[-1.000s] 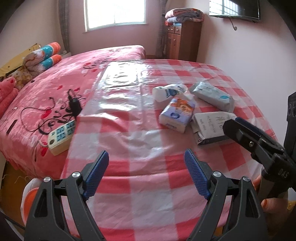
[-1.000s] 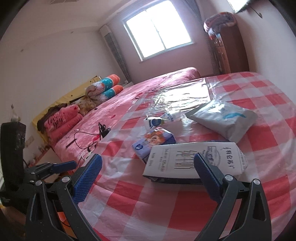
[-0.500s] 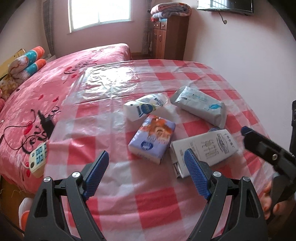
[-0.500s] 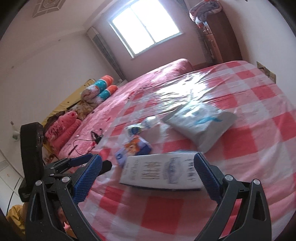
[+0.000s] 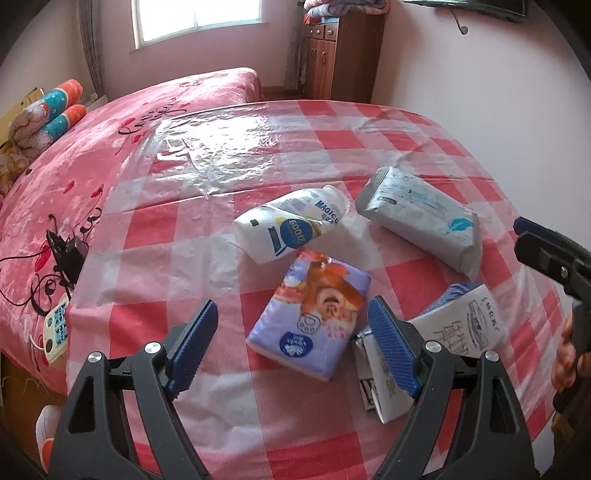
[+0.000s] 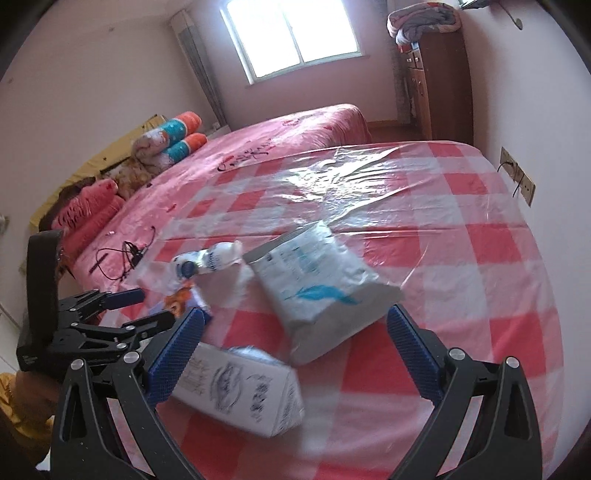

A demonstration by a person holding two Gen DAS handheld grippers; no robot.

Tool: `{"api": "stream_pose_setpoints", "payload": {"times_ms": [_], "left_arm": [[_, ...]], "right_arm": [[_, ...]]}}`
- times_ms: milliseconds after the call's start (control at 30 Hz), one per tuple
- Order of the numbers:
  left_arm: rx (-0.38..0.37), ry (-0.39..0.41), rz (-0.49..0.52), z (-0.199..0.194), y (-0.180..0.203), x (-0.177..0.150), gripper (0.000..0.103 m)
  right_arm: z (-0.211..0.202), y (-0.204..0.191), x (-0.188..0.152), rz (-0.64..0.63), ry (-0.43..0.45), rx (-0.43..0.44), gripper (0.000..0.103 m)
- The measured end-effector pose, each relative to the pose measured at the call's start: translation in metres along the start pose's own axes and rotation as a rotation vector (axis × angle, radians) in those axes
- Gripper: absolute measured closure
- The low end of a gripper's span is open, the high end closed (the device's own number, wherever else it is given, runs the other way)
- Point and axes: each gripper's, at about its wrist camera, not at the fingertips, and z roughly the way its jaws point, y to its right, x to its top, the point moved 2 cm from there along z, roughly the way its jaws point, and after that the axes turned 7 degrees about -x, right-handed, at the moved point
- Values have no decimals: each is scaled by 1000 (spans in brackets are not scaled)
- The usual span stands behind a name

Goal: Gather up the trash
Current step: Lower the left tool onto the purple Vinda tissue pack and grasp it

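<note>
- Nearest to me, the left gripper (image 5: 291,350) hangs over the front of the checked plastic sheet (image 5: 229,424), its jaws spread wide with nothing between the blue pads.
- The right gripper (image 6: 295,354) hangs beside it with its jaws apart too, gripping nothing; a white milk carton (image 6: 240,391) lies on its side just under the left pad, though I can't tell whether they touch.
- From the left camera, that carton (image 5: 454,332) sits partly behind the left gripper's right finger.
- Just beside the carton lies a purple tissue pack (image 5: 314,314) with a cartoon print, flat on the sheet.
- Beyond it, a white squeezed pouch (image 5: 291,225) with a blue round label lies on its side, touching the purple pack's far edge.
- To the right of the pouch, a grey-white wipes pack (image 5: 421,218) with a blue feather mark rests apart from the rest.
- Off the sheet, on the pink bedspread (image 5: 92,147), lie a remote (image 5: 55,328) and a black charger (image 5: 70,254).
- At the far wall stand a wooden cabinet (image 5: 340,55) and a window (image 5: 195,18).
</note>
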Motion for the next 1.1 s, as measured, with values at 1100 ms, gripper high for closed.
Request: {"api": "stream_pose_setpoints", "payload": {"times_ms": [1100], "left_arm": [[-75, 1, -2, 21, 2, -4, 34]], "right_arm": [[94, -10, 25, -251, -201, -109, 5]]}}
